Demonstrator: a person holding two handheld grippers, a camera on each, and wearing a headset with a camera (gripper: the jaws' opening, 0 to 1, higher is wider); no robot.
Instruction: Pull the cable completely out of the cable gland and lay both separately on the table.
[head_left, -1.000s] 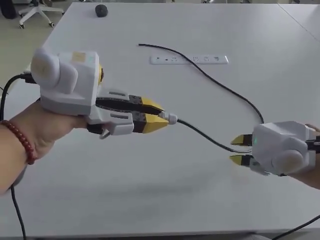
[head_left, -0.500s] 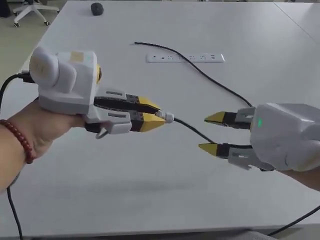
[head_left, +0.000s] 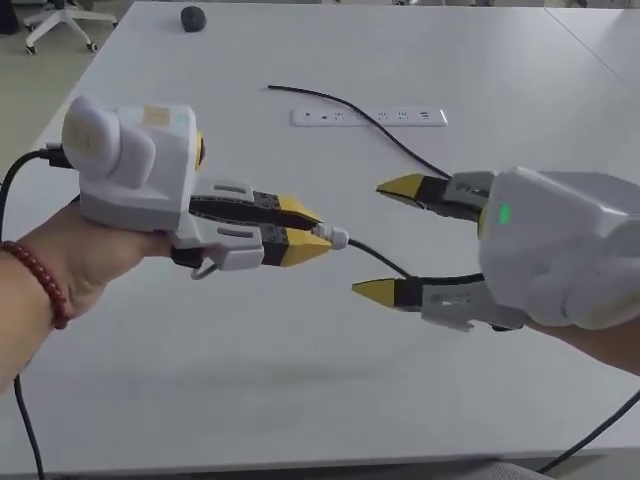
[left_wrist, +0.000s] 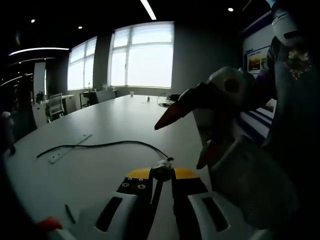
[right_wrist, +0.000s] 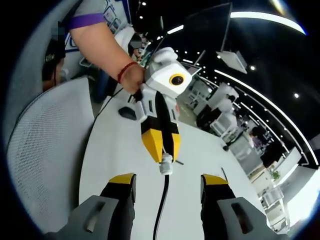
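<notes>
While a hand (head_left: 95, 250) with a red bead bracelet (head_left: 50, 288) on the wrist holds the left gripper (head_left: 318, 232) above the white table (head_left: 300, 350), its jaws are pressed together on the small white cable gland (head_left: 338, 238). The gland sticks out just past the yellow tips and is lifted off the table. The black cable (head_left: 400, 148) comes out of the front of the gland and goes toward the right gripper (head_left: 368, 240). That gripper faces the left one, and its jaws stand wide apart with nothing clamped between them. In the right gripper view the cable (right_wrist: 161, 210) runs down the middle between the two jaws, and I see no touch on either side. The gland (right_wrist: 165, 165) hangs just in front of them, at the tip of the left gripper (right_wrist: 162, 150). Farther away, the cable lies in a long curve on the table and crosses a white power strip (head_left: 368, 117). Its free end rests just beyond the left end of the strip. Near the far edge of the table lies a small dark object (head_left: 192, 16), and behind it, on the floor, stands an office chair (head_left: 55, 25).
</notes>
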